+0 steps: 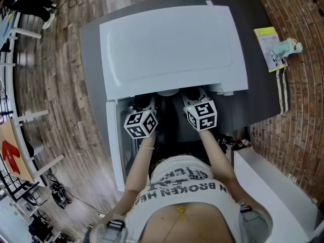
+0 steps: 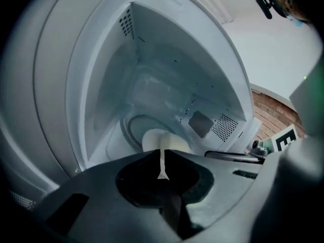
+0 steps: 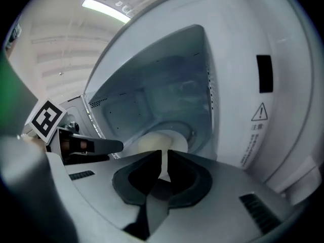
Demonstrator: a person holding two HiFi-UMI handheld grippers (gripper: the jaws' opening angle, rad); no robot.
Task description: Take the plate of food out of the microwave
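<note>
A white microwave (image 1: 169,47) stands on a grey table (image 1: 258,92) with its door (image 1: 114,146) swung open to the left. Inside the cavity, a pale plate of food (image 2: 164,139) (image 3: 161,138) rests on the turntable. My left gripper (image 1: 145,108) (image 2: 162,153) and right gripper (image 1: 195,103) (image 3: 165,156) are side by side at the cavity mouth, pointing in and down toward the plate. Both are shut with nothing between the jaws. The plate lies just beyond the tips, partly hidden behind them. Each gripper shows at the edge of the other's view.
The cavity walls (image 2: 111,85) close in on both sides of the grippers. A yellow-green card (image 1: 268,47) and a small pale figure (image 1: 289,47) lie on the table's right end. A white counter (image 1: 276,186) stands at the lower right, metal racks (image 1: 20,135) at the left.
</note>
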